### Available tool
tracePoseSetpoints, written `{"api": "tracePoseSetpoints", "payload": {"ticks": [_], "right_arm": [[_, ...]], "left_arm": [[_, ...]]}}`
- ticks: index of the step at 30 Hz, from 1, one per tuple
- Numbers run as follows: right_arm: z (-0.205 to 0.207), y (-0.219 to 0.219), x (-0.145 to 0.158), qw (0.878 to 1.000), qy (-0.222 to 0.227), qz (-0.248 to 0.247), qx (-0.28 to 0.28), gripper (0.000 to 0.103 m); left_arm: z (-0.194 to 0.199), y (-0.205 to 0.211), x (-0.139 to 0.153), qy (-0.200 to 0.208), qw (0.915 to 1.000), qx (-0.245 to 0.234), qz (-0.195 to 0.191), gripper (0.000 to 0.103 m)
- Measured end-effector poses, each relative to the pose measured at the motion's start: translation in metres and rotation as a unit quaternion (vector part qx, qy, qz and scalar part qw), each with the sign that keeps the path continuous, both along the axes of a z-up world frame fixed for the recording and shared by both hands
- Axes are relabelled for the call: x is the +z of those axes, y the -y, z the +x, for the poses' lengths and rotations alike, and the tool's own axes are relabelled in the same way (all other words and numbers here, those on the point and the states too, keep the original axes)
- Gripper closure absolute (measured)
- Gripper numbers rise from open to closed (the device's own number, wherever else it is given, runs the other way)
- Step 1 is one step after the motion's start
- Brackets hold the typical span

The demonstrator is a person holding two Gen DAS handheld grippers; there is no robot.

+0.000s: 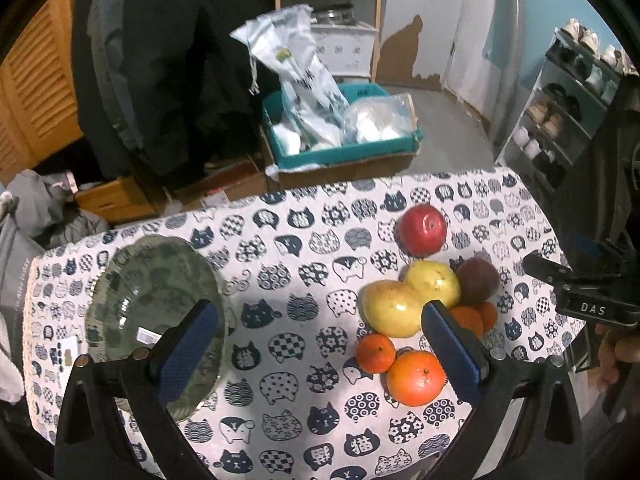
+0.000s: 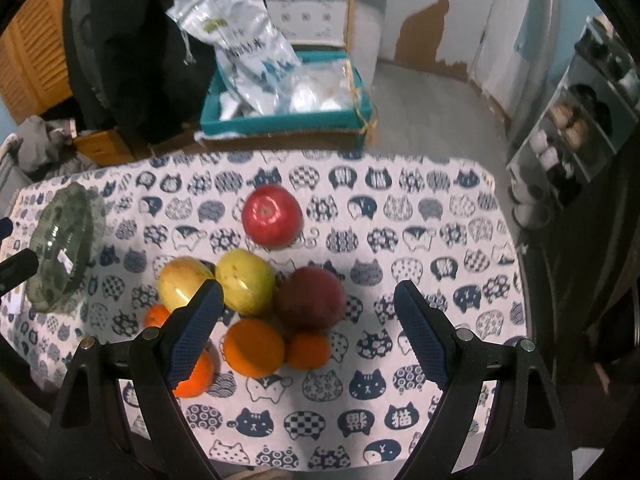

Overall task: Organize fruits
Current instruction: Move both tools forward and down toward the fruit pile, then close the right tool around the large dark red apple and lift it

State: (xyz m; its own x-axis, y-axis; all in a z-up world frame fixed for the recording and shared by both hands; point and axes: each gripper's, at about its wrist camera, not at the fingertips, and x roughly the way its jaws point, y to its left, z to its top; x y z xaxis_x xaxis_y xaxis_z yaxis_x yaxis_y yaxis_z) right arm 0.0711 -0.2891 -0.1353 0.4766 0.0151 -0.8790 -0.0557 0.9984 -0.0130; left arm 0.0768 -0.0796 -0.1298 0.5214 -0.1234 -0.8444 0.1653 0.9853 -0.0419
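A clear glass bowl (image 1: 156,312) (image 2: 60,248) rests empty at the left of the cat-print tablecloth. To its right lie a red apple (image 1: 423,229) (image 2: 272,216), two yellow pears (image 1: 392,313) (image 2: 248,286), a dark red-brown fruit (image 1: 477,281) (image 2: 310,298) and several oranges (image 1: 416,378) (image 2: 254,346). My left gripper (image 1: 320,340) hangs open over the cloth between bowl and fruit, holding nothing. My right gripper (image 2: 308,328) is open above the fruit pile, empty; it also shows at the right edge of the left wrist view.
The cat-print tablecloth (image 1: 304,420) (image 2: 420,208) ends at a far edge, beyond which a teal box (image 1: 340,152) (image 2: 280,120) with plastic bags sits on the floor. A shoe rack (image 1: 560,120) stands at right. A person's hand (image 1: 616,356) holds the right gripper.
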Motion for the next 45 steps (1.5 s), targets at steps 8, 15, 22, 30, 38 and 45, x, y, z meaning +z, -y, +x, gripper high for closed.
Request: {"api": "tracePoseSetpoints", "payload": {"ticks": [8, 15, 22, 30, 38, 45], "right_arm": [[0.015, 0.014, -0.04, 0.999, -0.05, 0.008, -0.012, 0.017], [0.028, 0.021, -0.069, 0.996, -0.086, 0.019, -0.014, 0.018], [0.037, 0.024, -0.095, 0.993, -0.111, 0.031, -0.005, 0.018], [0.042, 0.025, -0.112, 0.988, -0.128, 0.085, 0.013, 0.032], [0.044, 0.031, -0.104, 0.994, -0.099, 0.048, 0.002, 0.034], [0.047, 0.041, -0.102, 0.995, -0.099, 0.015, -0.006, 0.032]], "left_arm": [[0.016, 0.018, -0.039, -0.048, 0.9988, -0.012, 0.004, 0.001], [0.032, 0.028, -0.07, -0.077, 0.9968, -0.011, 0.017, 0.001], [0.039, 0.039, -0.092, -0.1, 0.9946, -0.019, 0.022, 0.001], [0.047, 0.056, -0.102, -0.108, 0.9932, -0.041, 0.016, 0.001], [0.054, 0.072, -0.115, -0.124, 0.9906, -0.058, 0.007, 0.001], [0.06, 0.082, -0.131, -0.143, 0.9872, -0.07, 0.002, 0.001]]}}
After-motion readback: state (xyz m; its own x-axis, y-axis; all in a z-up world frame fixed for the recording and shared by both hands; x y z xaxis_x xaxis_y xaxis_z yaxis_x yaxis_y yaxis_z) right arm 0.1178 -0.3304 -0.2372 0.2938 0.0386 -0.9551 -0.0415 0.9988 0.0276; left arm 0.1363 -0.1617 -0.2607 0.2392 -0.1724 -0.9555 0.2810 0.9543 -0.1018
